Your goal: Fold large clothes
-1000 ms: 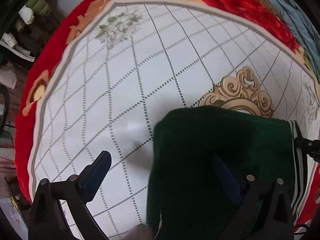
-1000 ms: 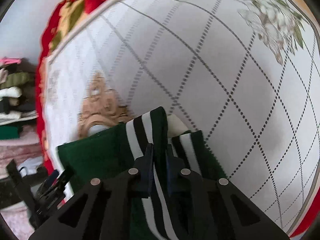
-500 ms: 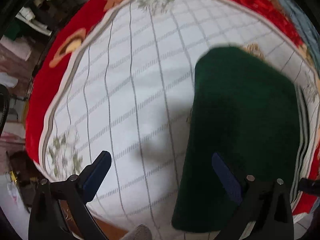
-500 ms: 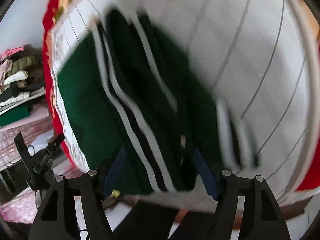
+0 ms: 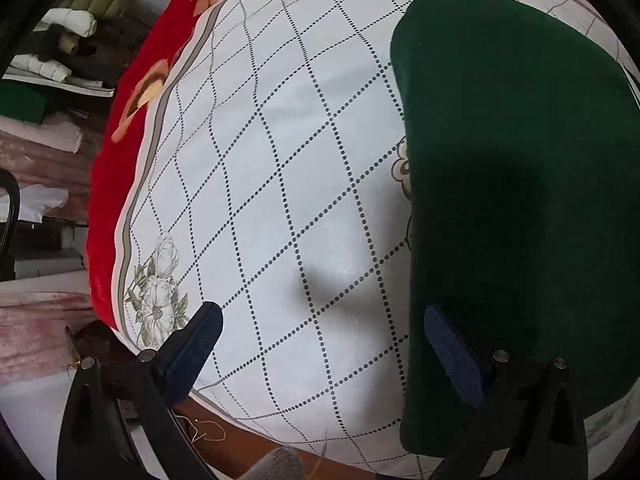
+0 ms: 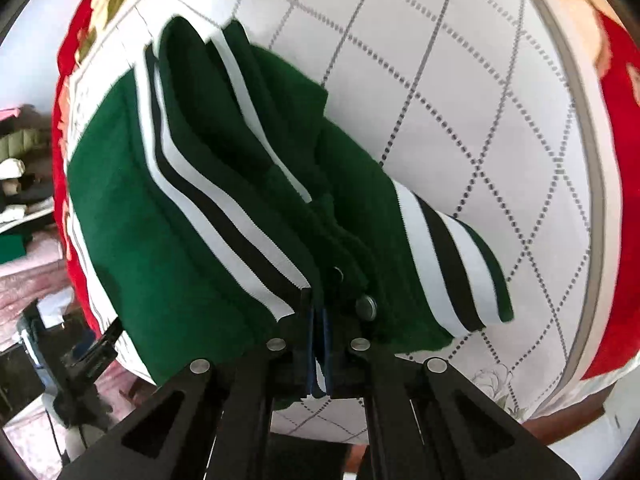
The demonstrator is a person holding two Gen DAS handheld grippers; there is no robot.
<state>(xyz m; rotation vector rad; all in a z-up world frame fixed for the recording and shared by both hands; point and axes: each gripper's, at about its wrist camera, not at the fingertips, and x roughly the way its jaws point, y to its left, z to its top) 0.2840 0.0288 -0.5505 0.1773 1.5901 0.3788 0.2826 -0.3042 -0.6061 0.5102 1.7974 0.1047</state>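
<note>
A dark green jacket (image 5: pixel 520 184) lies folded on the white quilted cover (image 5: pixel 280 184), filling the right side of the left wrist view. My left gripper (image 5: pixel 320 328) is open and empty above the cover, its right finger over the jacket's near edge. In the right wrist view the same jacket (image 6: pixel 168 216) shows its white-and-black striped hem and a striped cuff (image 6: pixel 452 264). My right gripper (image 6: pixel 319 316) is shut on the jacket's striped hem edge near a snap button (image 6: pixel 366 306).
The white cover (image 6: pixel 480 100) has a red floral border (image 5: pixel 116 160) and ends at the near edge of the bed. Piles of folded clothes (image 5: pixel 60 40) sit on shelves to the left. Another stand and clutter (image 6: pixel 72 364) are at the lower left of the right wrist view.
My right gripper was open half a second ago and is now shut on the jacket's striped hem. The left gripper has shifted nearer the front edge, still open.
</note>
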